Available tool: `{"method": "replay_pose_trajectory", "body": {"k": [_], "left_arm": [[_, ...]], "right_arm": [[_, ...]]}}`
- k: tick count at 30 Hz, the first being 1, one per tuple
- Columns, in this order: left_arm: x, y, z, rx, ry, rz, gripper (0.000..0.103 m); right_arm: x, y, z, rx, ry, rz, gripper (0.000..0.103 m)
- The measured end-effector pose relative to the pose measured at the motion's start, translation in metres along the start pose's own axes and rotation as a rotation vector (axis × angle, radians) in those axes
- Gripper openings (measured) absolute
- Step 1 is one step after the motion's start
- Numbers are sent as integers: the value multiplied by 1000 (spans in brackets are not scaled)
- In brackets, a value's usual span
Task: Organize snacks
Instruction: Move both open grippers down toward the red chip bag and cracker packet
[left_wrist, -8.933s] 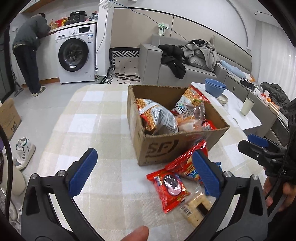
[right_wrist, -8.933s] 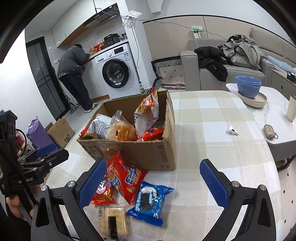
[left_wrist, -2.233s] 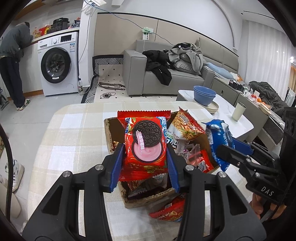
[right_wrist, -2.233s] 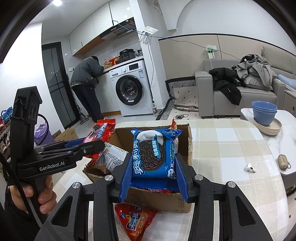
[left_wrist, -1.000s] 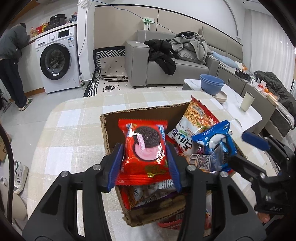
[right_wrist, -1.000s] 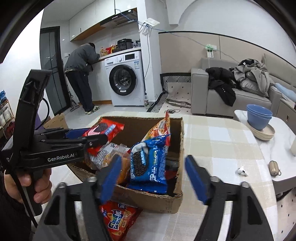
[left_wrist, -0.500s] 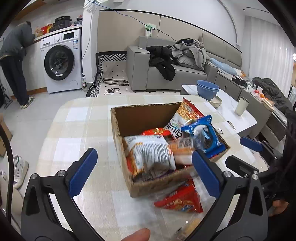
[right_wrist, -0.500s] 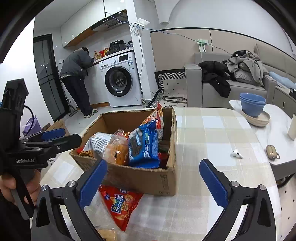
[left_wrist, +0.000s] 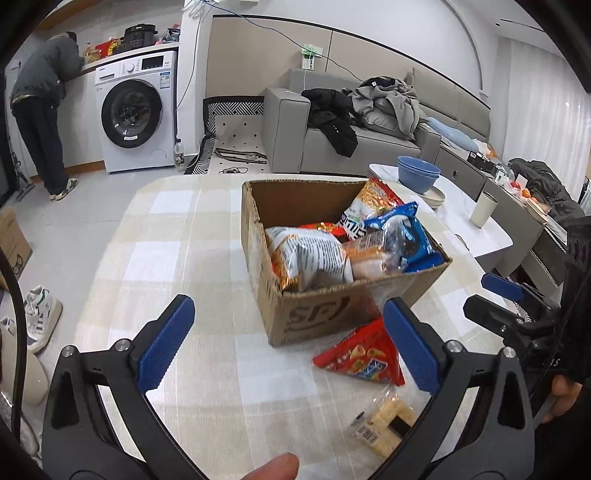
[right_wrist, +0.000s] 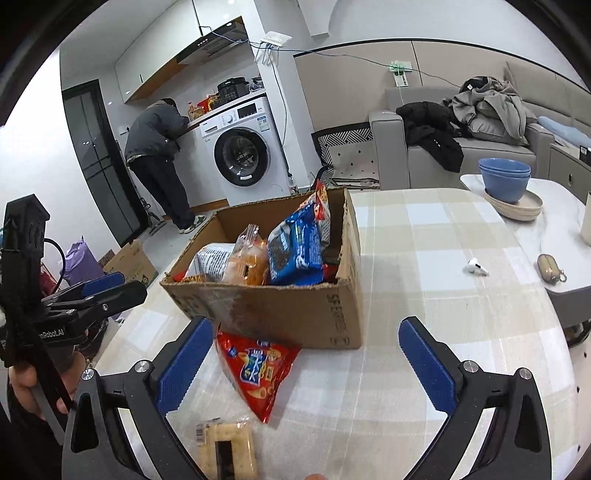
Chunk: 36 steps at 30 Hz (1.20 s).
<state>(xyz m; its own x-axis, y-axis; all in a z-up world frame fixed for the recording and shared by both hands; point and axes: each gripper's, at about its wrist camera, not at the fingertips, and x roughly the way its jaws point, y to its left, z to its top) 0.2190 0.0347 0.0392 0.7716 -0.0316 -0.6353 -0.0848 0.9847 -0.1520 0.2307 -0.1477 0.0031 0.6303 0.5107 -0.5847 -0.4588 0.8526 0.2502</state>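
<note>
A cardboard box (left_wrist: 317, 314) (right_wrist: 295, 314) stands on the checked table and holds several snack packs, among them a blue Oreo pack (left_wrist: 406, 236) (right_wrist: 295, 247) and a silver chip bag (left_wrist: 306, 258). A red snack bag (left_wrist: 362, 358) (right_wrist: 258, 369) lies on the table in front of the box. A pale cracker pack (left_wrist: 388, 421) (right_wrist: 225, 450) lies nearer to me. My left gripper (left_wrist: 291, 343) is open and empty, short of the box. My right gripper (right_wrist: 303, 365) is open and empty, over the red bag's side of the table.
A white earbud (right_wrist: 476, 267) and a small pouch (right_wrist: 550, 267) lie on the table's right side. Blue bowls (right_wrist: 504, 179) stand on a low white table. A person (right_wrist: 159, 158) stands at the washing machine (right_wrist: 243, 151). A sofa (left_wrist: 351, 144) is behind.
Both grippers let go of their Oreo packs into the box, opened wide, and drew back toward me and lower. The red bag and cracker pack came into view.
</note>
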Motion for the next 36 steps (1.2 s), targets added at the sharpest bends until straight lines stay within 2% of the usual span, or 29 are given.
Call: {"method": "replay_pose_trajectory", "body": {"k": [10, 18, 25, 36], "left_arm": [[-25, 4, -22, -10, 0, 15, 102], [-31, 4, -45, -11, 32, 40, 102], [-28, 9, -64, -29, 71, 54, 102], [-10, 8, -85, -32, 125, 63, 102]], "right_arm": [[-11, 12, -25, -16, 47, -9, 103], [-15, 19, -33, -20, 70, -15, 102], [-12, 24, -45, -44, 110, -5, 103], [15, 31, -66, -108, 240, 21, 102]]}}
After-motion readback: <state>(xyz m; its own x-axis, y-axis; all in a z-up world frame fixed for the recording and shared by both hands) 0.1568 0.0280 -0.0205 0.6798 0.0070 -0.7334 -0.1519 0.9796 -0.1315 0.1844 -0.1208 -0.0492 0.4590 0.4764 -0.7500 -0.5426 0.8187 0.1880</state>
